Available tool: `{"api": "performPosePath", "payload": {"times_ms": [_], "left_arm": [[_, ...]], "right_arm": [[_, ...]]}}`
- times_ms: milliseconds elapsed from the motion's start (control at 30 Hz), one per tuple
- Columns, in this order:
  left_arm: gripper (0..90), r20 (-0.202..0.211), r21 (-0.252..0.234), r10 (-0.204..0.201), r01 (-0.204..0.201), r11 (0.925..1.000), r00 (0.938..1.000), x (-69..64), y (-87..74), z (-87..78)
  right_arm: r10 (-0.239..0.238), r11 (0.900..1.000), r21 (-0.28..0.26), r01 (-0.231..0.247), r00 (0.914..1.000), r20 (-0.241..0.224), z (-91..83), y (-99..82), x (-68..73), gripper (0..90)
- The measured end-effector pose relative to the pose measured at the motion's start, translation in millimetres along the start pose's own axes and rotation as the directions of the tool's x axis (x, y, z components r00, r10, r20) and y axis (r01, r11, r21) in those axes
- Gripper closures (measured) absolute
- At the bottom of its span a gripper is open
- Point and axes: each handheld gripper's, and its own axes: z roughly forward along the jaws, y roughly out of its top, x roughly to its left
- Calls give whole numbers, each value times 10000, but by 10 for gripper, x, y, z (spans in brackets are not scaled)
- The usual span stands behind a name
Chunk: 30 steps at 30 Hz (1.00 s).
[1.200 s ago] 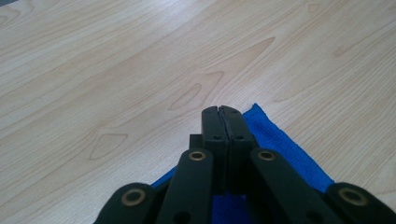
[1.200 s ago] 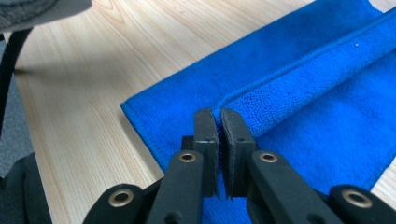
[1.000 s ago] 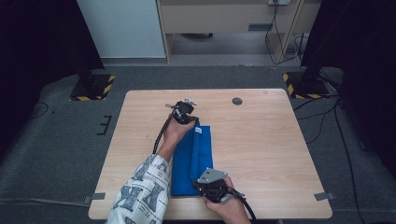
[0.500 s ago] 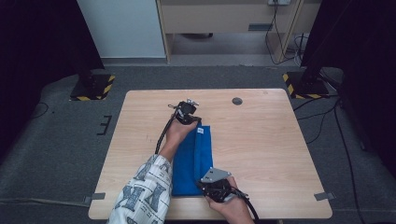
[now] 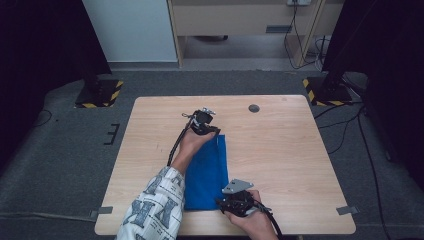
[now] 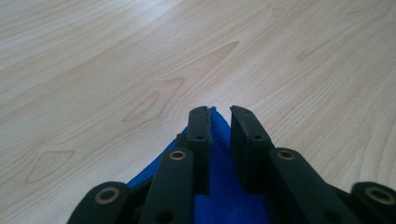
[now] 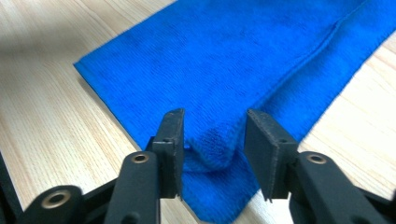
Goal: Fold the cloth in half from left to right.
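A folded blue terry cloth lies flat at the middle of my pale wooden bench. My left tool sits at its far corner, jaws just parted to a narrow gap, cloth between them but unpinched. My right tool straddles a raised fold at the near corner, jaws just opening, moderately wide.

A fuzzy, matt blue cloth lies on a smooth, pale wood-grain table, lower centre of the frame, between matt black plastic jaws.
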Motion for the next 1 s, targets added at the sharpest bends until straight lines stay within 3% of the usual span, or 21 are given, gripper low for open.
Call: {"api": "performPosePath", "payload": {"times_ms": [200, 467, 533, 767, 900, 1000], "left_arm": [[676, 31, -404, 248, -246, 9989, 9997, -70, 28, -39], [467, 46, -1134, 611, -601, 9917, 9981, -91, 75, -261], [433, -150, -1292, 712, -725, 9890, 9974, -84, 60, -334], [287, -105, -1339, 701, -709, 9885, 9975, 83, -72, -512], [232, -545, -1386, 738, -808, 9871, 9958, 174, -190, -585], [189, -572, -1215, 587, -654, 9904, 9966, 257, -290, -603]], "right_arm": [[98, 10000, 11, -98, 9998, 150, -68, -25, -22, 462], [238, 9983, -544, -211, 9985, 500, -157, 83, -163, 343], [310, 9978, -601, -279, 9982, 511, -142, 118, -217, 317], [583, 9954, -797, -534, 9965, 597, -34, 277, -441, 255], [695, 9950, -760, -643, 9953, 679, 77, 379, -563, 213], [915, 9937, -711, -867, 9936, 664, 183, 477, -673, 199]]}}
